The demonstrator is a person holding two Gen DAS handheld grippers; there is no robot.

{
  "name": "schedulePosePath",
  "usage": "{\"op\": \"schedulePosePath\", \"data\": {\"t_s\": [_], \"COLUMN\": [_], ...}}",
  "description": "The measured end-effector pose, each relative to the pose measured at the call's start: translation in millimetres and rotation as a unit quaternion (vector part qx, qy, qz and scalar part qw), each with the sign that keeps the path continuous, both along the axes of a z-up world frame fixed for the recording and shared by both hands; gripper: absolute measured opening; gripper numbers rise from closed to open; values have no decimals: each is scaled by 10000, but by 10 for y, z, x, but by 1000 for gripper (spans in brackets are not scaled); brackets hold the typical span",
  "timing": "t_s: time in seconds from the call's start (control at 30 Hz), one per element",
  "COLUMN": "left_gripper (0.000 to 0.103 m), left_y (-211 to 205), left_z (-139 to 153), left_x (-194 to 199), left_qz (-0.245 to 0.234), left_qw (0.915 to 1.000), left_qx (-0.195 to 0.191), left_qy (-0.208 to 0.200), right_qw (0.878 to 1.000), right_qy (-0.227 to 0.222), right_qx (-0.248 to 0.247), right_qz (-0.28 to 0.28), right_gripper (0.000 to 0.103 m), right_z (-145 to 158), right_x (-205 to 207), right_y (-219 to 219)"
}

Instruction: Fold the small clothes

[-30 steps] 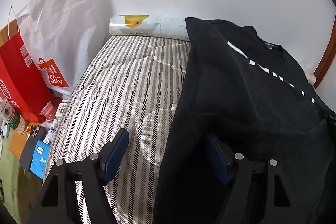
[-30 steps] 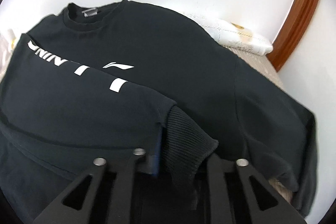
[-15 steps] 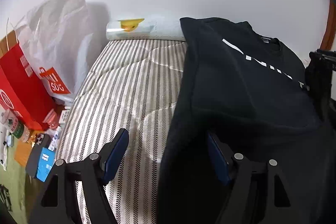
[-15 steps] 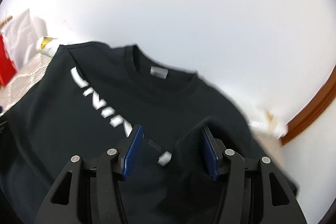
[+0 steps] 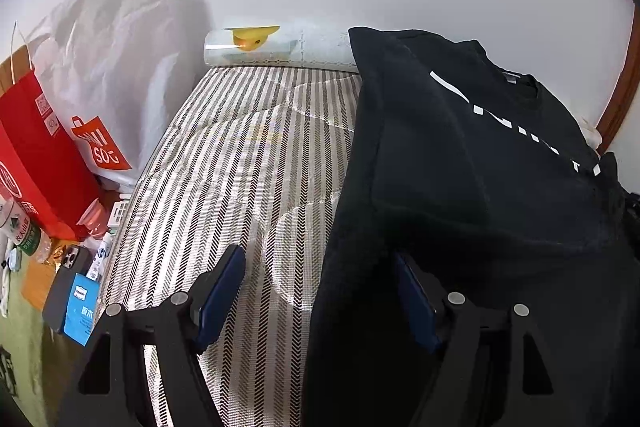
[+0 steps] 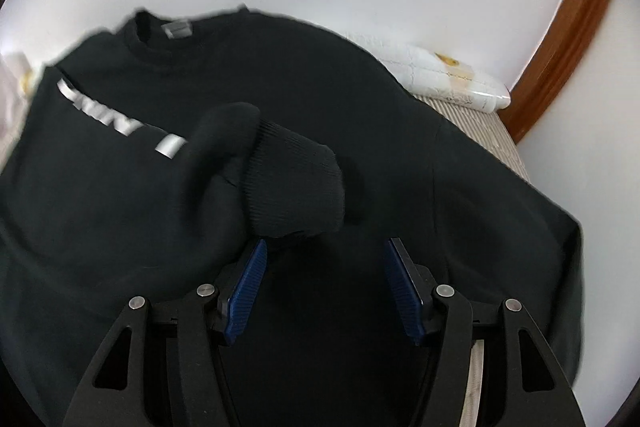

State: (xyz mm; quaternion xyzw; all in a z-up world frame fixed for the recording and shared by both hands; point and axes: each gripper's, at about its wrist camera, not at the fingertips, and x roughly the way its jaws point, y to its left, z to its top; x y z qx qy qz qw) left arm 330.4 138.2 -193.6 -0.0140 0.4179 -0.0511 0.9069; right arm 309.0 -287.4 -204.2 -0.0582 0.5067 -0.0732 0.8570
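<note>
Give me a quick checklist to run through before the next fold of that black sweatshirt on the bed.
1. Right tool has let go of the ribbed cuff: ok, its jaws have just been opening and the cuff lies ahead of the pads.
2. Sleeve lying across the sweatshirt: ok.
3. Sleeve lying flat: not ok, it humps up at the cuff.
4. Left tool open: ok; the garment's edge sits by one pad, unpinched.
5. Striped mattress bare beside the sweatshirt: ok.
6. Hem straight: cannot tell.
</note>
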Motion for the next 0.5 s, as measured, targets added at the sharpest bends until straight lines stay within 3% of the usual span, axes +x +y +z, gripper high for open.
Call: {"op": "schedulePosePath", "data": {"t_s": [0.17, 0.33, 0.43, 0.47, 0.5], "left_gripper": [73, 73, 73, 73, 73], "left_y": [-4, -5, -2, -4, -5], "left_z": [0, -3, -7, -9, -11], "left_x": [0, 8, 13, 16, 17], "left_qz": [-3, -12, -20, -20, -19], "left_qw": [10000, 10000, 10000, 10000, 10000], "left_qx": [1, 5, 2, 5, 6], "left_qy": [9, 21, 35, 43, 48], "right_qw": [9985, 9992, 9978, 9968, 9952], "right_qy": [-526, -369, -161, -145, -159], "right_qx": [50, 25, 595, 770, 960], "right_qz": [159, -157, -249, -179, -42], "right_gripper": [68, 70, 70, 67, 46], "right_z": [214, -12, -213, -256, -276], "right_x": [31, 255, 341, 359, 366], "right_y": [191, -12, -170, -188, -182]}}
